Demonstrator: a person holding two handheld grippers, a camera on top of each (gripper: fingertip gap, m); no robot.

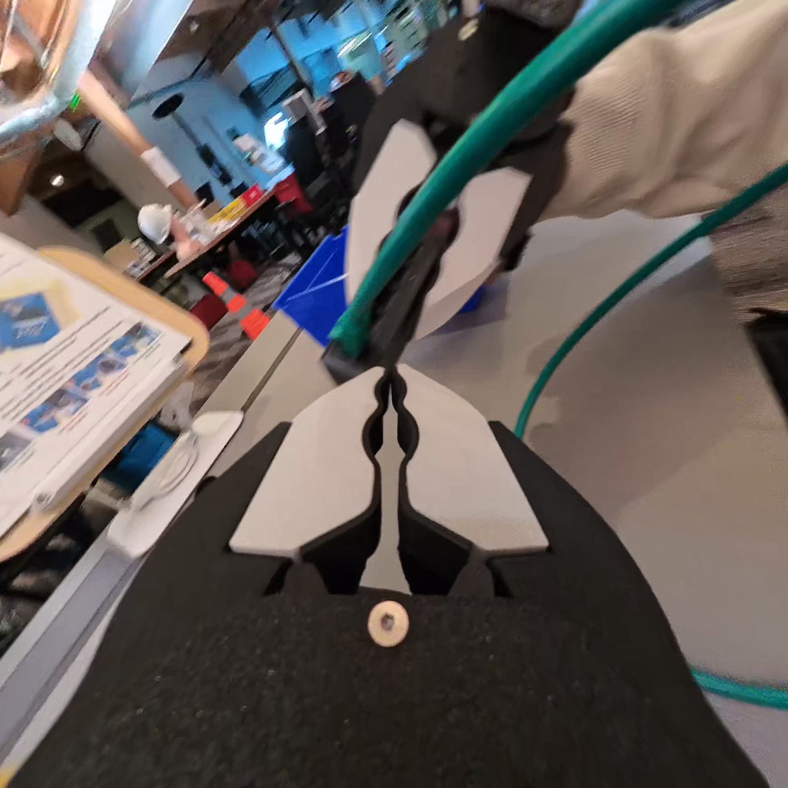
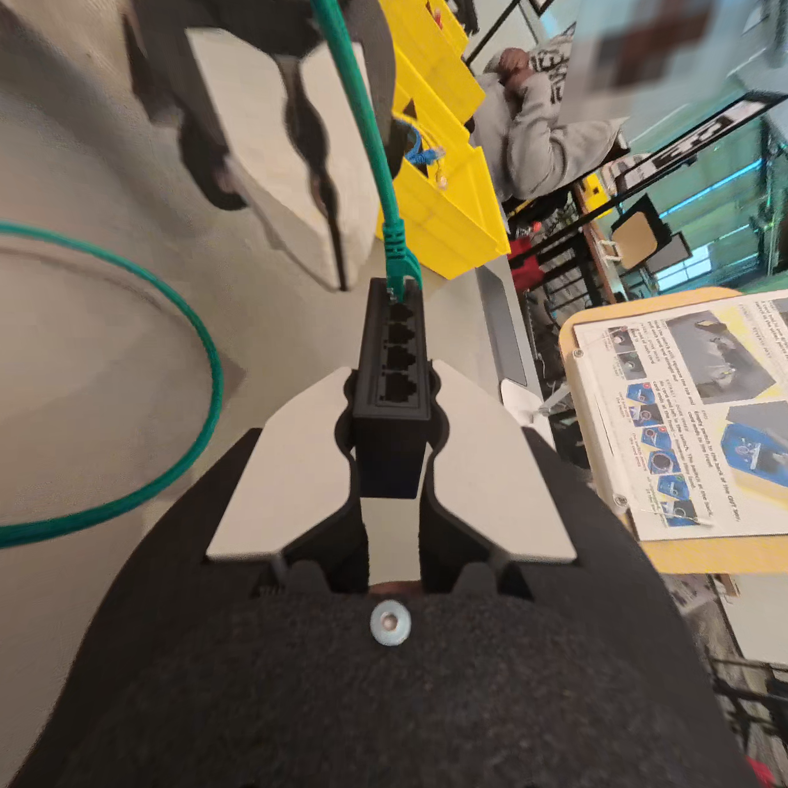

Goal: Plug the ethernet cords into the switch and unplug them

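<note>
Visibly, right gripper [image 2: 392, 409] clamps one switch [image 2: 390, 362] holding one green cord [image 2: 396, 251]; left gripper [image 1: 390, 379] closed, empty.

Left gripper [image 1: 390, 379] has its two pale fingers [image 1: 324, 469] pinched all the way in, tips touching, nothing caught between them. It's aimed straight at the right gripper [image 1: 420, 260], which sits just past its tips, tilted, with a light knit sleeve [image 1: 665, 128] behind it at upper right. In its own view the right gripper [image 2: 392, 383] is clamped on the near end of a black box, one finger [image 2: 294, 460] on each side. The left gripper [image 2: 273, 149] shows blurry at the far upper left.
</note>
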